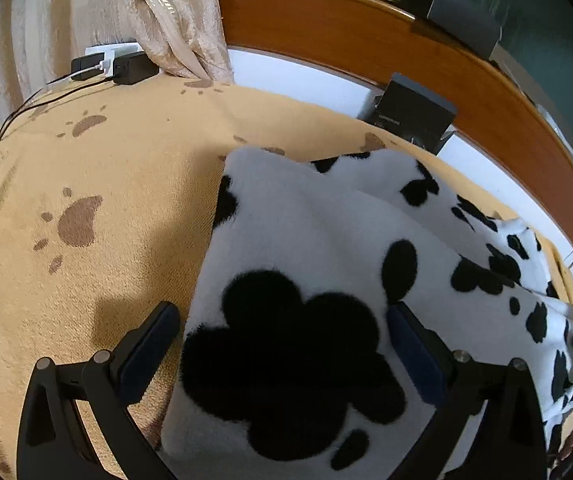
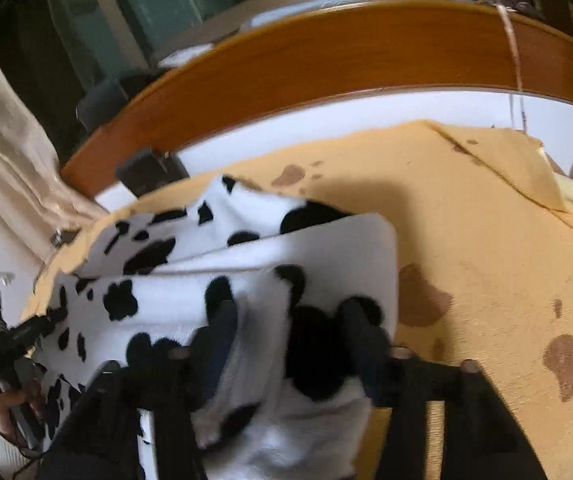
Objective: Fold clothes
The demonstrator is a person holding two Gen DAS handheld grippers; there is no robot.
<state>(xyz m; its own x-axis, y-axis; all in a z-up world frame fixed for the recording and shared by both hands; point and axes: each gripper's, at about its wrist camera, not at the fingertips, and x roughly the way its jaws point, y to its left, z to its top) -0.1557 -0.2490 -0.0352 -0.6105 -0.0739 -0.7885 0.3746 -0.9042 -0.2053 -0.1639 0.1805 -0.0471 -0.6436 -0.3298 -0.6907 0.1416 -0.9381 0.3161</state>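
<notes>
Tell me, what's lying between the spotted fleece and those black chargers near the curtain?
Only bare yellow paw-print blanket separates the cow-print fleece from the chargers, seen in the left wrist view.

A: What lies between the left gripper's (image 1: 282, 344) jaws?
B: The garment (image 1: 326, 248), running ahead and rightward over the blanket (image 1: 126, 168).
A: Beyond it?
B: A box (image 1: 414, 114), then the headboard (image 1: 366, 40); chargers (image 1: 126, 66) far left.

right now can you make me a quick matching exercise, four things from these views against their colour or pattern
Things:
1. fleece garment
2. blanket
3. headboard
4. curtain

Colours:
a. plain cream
b. white with black cow patches
c. orange-brown wood
d. tan with brown paw prints

Pairs: 1-b, 2-d, 3-c, 4-a
</notes>
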